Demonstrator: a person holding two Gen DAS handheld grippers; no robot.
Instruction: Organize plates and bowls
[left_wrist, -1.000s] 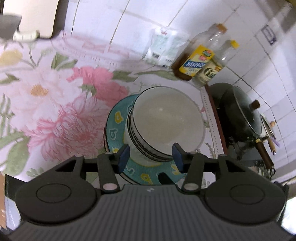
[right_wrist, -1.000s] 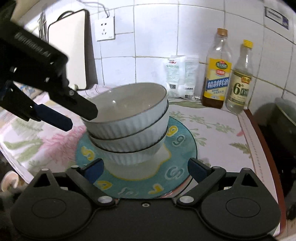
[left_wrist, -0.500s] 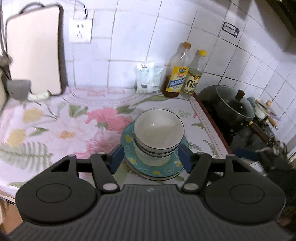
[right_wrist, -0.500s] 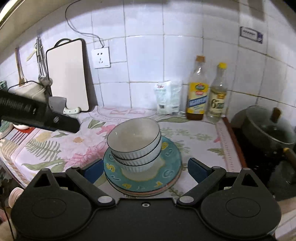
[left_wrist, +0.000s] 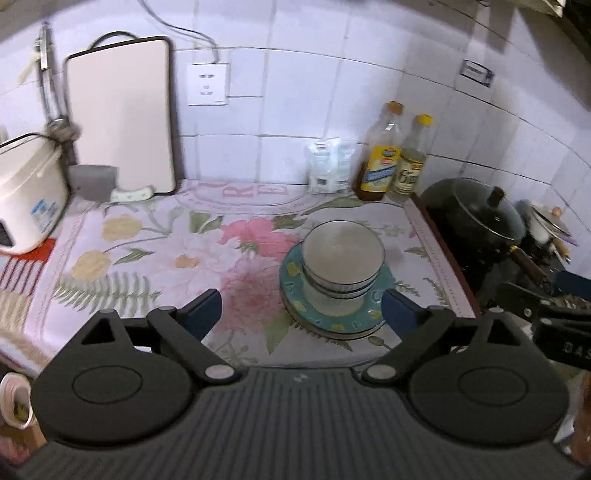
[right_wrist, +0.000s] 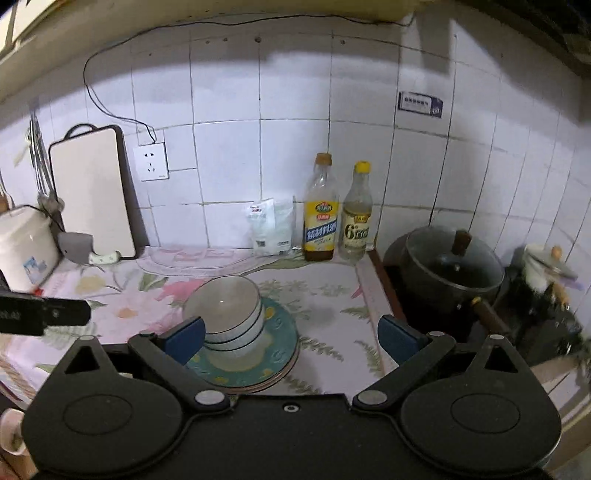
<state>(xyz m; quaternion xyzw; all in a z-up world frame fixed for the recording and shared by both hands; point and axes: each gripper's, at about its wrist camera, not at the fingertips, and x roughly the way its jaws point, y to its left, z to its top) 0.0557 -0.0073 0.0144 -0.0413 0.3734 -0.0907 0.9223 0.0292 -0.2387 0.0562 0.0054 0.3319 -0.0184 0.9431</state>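
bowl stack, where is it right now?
The bowl stack sits on the teal plate at the right end of the floral counter mat, in front of the two bottles, left of the black pot.
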